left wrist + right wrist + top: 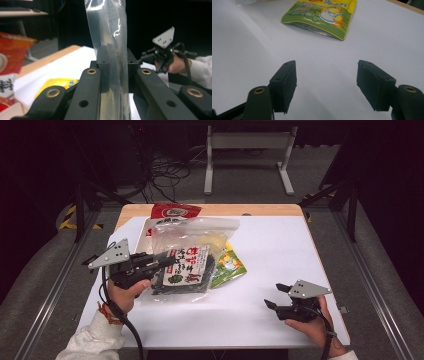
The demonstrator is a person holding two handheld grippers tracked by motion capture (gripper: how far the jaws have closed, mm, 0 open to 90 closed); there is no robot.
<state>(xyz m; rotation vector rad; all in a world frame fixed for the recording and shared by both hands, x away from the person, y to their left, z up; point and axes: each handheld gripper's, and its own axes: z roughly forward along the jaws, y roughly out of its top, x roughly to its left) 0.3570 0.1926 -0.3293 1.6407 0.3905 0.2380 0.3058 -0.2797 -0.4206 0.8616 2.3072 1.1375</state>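
White table cover (280, 270) over wooden tabletop (250, 210). Green-yellow snack pouch (227, 265) flat on cover, partly under clear plastic. Red packet (172, 211) at far edge. Beyond table: white metal frame (247, 142) on grey floor, black cables (165, 172) near it.

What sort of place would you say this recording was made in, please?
Probably a lab or studio set up for recording handling work: a white-topped table stands alone on grey carpet, loose cables trail behind it, and the dark surround holds a metal stand.
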